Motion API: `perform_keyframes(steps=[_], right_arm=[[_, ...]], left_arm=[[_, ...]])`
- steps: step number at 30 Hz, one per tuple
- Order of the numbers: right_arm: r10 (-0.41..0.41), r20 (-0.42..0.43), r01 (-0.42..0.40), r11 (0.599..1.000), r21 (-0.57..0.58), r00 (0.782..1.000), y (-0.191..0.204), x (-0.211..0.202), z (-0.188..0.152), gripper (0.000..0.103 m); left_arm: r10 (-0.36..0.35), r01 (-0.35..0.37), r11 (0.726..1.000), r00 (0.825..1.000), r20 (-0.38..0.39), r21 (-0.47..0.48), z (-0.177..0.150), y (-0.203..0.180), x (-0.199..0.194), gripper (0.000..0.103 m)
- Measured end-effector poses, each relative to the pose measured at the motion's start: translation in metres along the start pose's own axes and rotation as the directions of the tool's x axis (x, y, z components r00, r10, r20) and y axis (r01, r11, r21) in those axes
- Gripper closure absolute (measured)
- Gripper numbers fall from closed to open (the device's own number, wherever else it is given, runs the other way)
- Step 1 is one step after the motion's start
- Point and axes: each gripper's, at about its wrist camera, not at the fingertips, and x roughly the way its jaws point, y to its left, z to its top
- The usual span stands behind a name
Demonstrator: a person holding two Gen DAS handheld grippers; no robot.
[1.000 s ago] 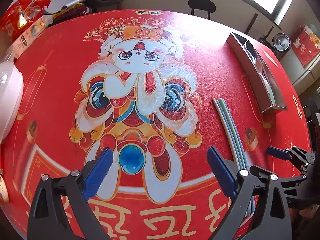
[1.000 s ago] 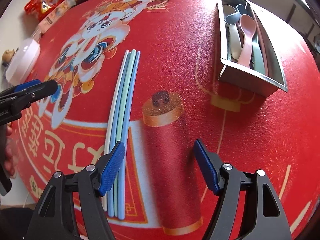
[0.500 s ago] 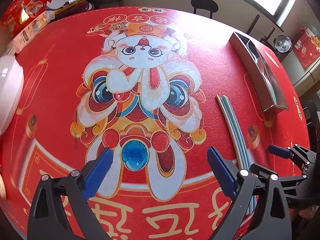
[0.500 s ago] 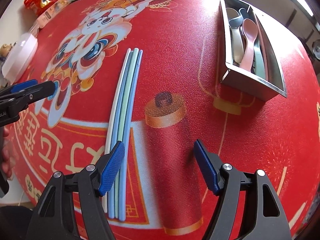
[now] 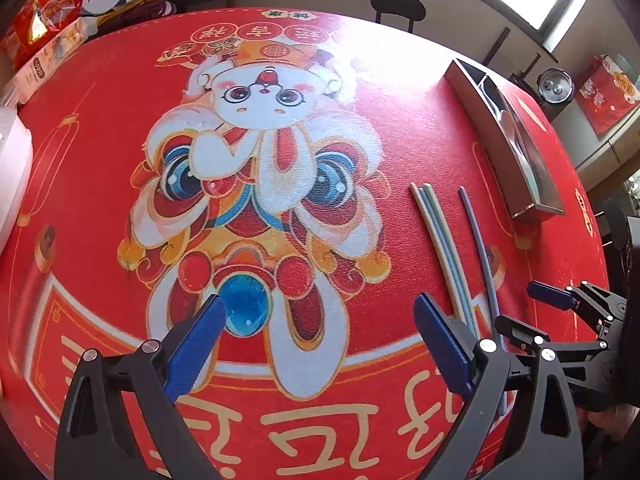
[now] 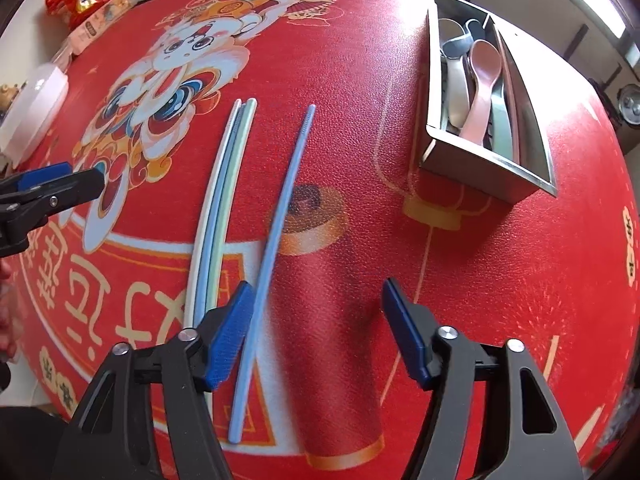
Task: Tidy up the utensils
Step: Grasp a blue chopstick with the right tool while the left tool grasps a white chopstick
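While the right claw [image 6: 316,328] hangs low over the red printed worktop [image 6: 480,280], its jaws are closing with one blue chopstick [image 6: 276,236] lying between them — the stick sits just beside the left blue pad, and whether that pad touches it cannot be told; the other pad stands well clear. Three more chopsticks [image 6: 224,200] — white, blue and pale green — lie bundled together to the left of that stick, apart from it. A steel utensil tray [image 6: 480,168] farther back holds a pink spoon [image 6: 482,84] and other spoons. Over the rabbit print, the left claw [image 5: 320,344] stands wide apart, easing closed, nothing between its pads.
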Motion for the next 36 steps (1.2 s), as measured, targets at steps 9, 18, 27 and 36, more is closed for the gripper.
perform_keyframes(steps=[9, 18, 27, 36], right_arm=[[0.050, 0.008, -0.049, 0.998, -0.039, 0.999, -0.012, -0.007, -0.007, 0.093], [0.078, 0.015, -0.078, 0.997, -0.021, 0.997, -0.035, -0.010, -0.013, 0.096], [0.108, 0.016, -0.107, 0.994, -0.030, 0.994, -0.039, -0.010, -0.013, 0.095], [0.119, 0.011, -0.119, 0.992, -0.035, 0.993, -0.040, -0.010, -0.012, 0.095]], left_arm=[[-0.128, 0.134, 0.987, 0.990, -0.065, 0.087, -0.006, -0.054, 0.014, 0.084], [-0.161, 0.169, 0.981, 0.983, -0.092, 0.091, -0.005, -0.083, 0.026, 0.088], [-0.144, 0.149, 0.988, 0.982, -0.124, 0.035, -0.007, -0.084, 0.037, 0.091], [-0.115, 0.119, 0.992, 0.986, -0.123, 0.028, -0.004, -0.084, 0.040, 0.091]])
